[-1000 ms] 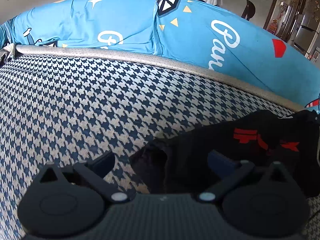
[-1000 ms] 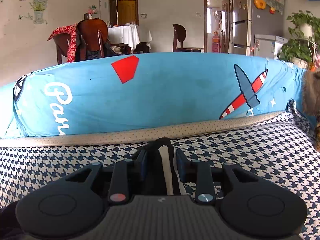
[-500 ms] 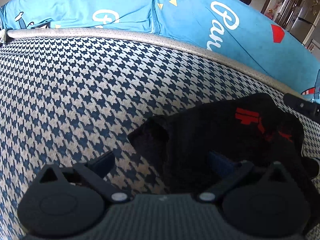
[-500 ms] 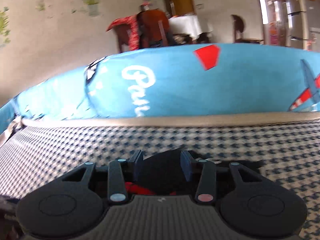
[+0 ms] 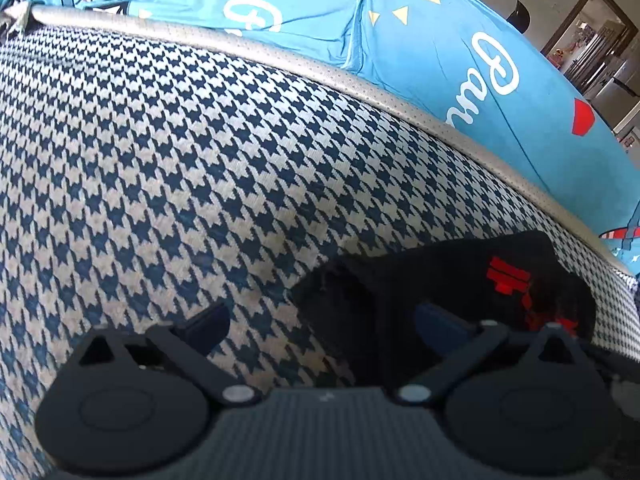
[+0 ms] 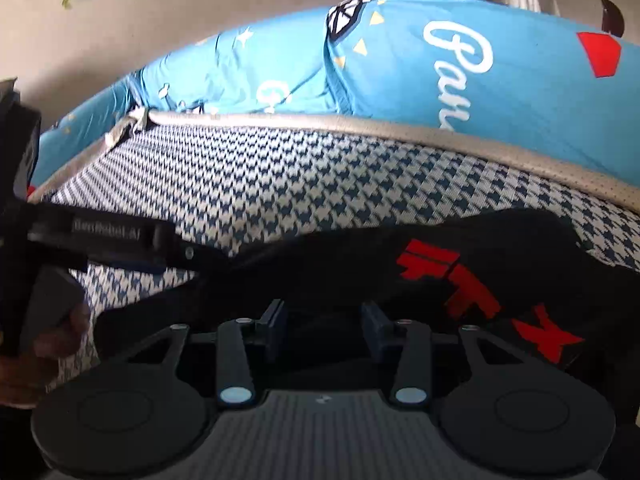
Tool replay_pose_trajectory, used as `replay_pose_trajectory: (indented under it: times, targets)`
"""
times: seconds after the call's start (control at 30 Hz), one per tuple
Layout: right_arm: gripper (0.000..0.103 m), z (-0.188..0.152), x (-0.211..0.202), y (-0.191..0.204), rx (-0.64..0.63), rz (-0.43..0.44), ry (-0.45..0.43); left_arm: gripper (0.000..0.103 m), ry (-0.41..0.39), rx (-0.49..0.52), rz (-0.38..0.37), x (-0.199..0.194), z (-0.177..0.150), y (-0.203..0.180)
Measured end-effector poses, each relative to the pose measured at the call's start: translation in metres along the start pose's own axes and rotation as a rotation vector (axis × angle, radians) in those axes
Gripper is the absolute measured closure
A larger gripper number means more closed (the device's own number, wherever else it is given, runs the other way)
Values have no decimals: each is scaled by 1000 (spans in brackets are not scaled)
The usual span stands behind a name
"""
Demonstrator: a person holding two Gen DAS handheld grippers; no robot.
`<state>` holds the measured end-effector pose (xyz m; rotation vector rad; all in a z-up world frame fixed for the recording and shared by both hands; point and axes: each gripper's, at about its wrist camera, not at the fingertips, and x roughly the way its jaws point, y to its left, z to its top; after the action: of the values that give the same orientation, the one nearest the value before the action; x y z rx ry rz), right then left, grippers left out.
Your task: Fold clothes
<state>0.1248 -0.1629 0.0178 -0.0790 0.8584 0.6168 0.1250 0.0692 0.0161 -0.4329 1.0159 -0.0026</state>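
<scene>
A crumpled black garment with red lettering (image 6: 460, 264) lies under the half-spread right claw (image 6: 323, 322); the wide-spread left claw (image 5: 320, 320) straddles its edge, empty.

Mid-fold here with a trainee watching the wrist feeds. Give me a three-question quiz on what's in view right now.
1. True or false: the black garment lies on the houndstooth seat.
2. What colour is the print on the garment? A white, B red, C yellow.
3. Fill in: the jaws of the left gripper stand ____ (open or shut), with one finger over the garment and the other over the seat.

Key: 1 true; 2 B; 3 open.
</scene>
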Motion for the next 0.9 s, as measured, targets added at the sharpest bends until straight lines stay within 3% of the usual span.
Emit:
replay_pose_trajectory:
  times: [0.07,0.47,0.77,0.9]
  targets:
    - [61,-7,7,4,-21,-8,53,0,18,-16,-35,2,0,0]
    - [61,-26,-4,1,-25,-29,91,0,-11,-5,-182,-2,6,-15]
    - [61,-32,-8,-3,-28,-34,82,0,101,-69,-263,26,5,-17]
    - [61,-33,-9,-5,-26,-37,79,0,99,-74,-271,35,5,-21]
